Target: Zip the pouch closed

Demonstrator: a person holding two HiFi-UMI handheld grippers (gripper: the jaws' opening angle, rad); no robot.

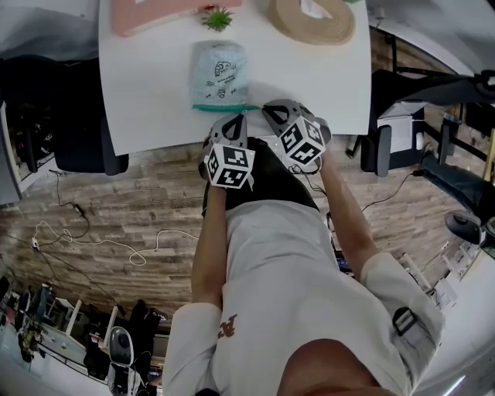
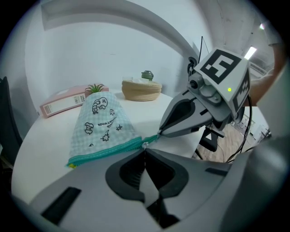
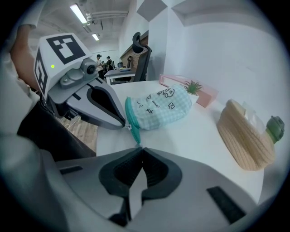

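A pale green checked pouch (image 1: 220,71) (image 2: 102,122) (image 3: 158,108) with cartoon prints lies on the white table (image 1: 155,93), its teal zipper (image 2: 106,150) along the near edge. My left gripper (image 1: 240,116) (image 2: 145,150) (image 3: 123,125) is shut on the small silver zipper pull (image 2: 145,145) at the zipper's right end. Right beside it, my right gripper (image 1: 267,108) (image 3: 139,147) (image 2: 159,134) is shut on the teal zipper end tab (image 3: 134,136). The two sets of tips nearly touch at the pouch's near right corner.
Behind the pouch stand a pink binder (image 1: 147,15) (image 2: 63,103), a small potted plant (image 1: 216,17) (image 2: 95,87) and a woven basket (image 1: 313,19) (image 3: 244,136). The table's near edge runs just under the grippers. Dark office chairs (image 1: 81,116) flank the table.
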